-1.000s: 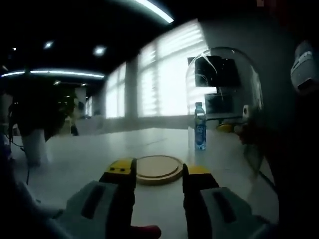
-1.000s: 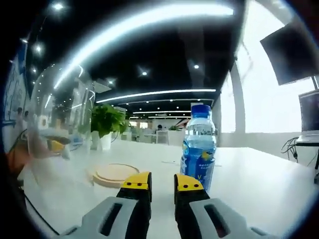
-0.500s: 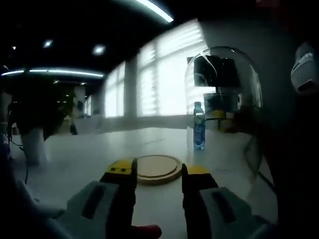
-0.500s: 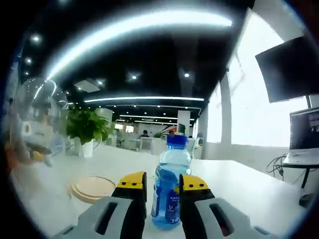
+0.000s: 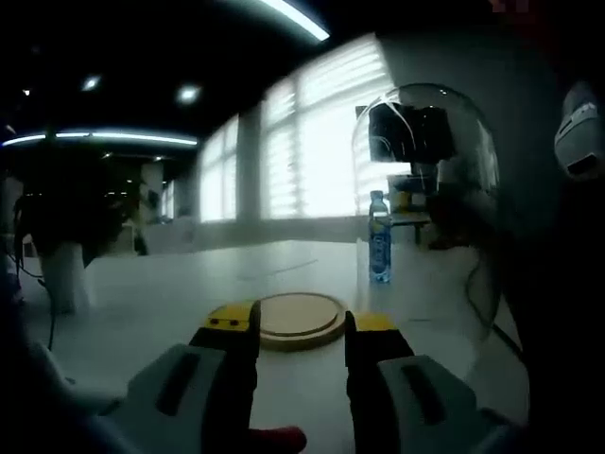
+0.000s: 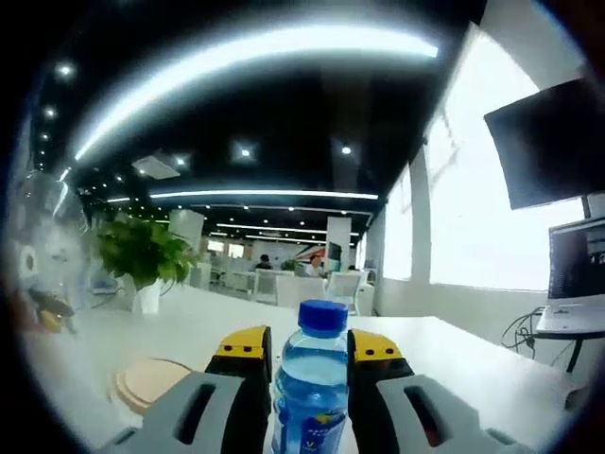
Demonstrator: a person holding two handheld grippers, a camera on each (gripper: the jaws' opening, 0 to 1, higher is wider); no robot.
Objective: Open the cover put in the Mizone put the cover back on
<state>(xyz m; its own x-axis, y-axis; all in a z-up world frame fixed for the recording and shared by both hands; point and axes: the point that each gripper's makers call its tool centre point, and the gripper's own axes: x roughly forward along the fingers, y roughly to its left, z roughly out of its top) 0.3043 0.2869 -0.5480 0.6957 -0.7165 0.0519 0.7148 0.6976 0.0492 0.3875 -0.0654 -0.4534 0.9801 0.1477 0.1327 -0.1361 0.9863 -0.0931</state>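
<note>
The Mizone bottle (image 6: 312, 388) stands upright on the white tabletop (image 6: 473, 369), between the two yellow-tipped jaws of the right tongs (image 6: 307, 348). It is one bottle of clear plastic with a blue screw cap and a blue label, and pale liquid shows through its ribbed shoulder. The jaws stand on each side of its body, very near it — whether they already press on the plastic, I cannot tell.

In the left gripper view the same bottle (image 5: 379, 251) is small and far, upright on the tabletop (image 5: 151, 303). Over this side hangs one cover (image 5: 425, 180), a tall dome of clear glass or plastic with a rounded top, lifted off the table and seen near the right edge. One round wooden base (image 5: 301, 320) lies flat on the tabletop just beyond the left tongs (image 5: 302, 326), a light disc with a raised rim. The left tongs are released, with a wide gap between the jaws and nothing in it.

In the right gripper view the wooden base (image 6: 151, 378) lies to the left of the bottle, apart from it, and one potted green plant (image 6: 140, 260) stands farther back.
</note>
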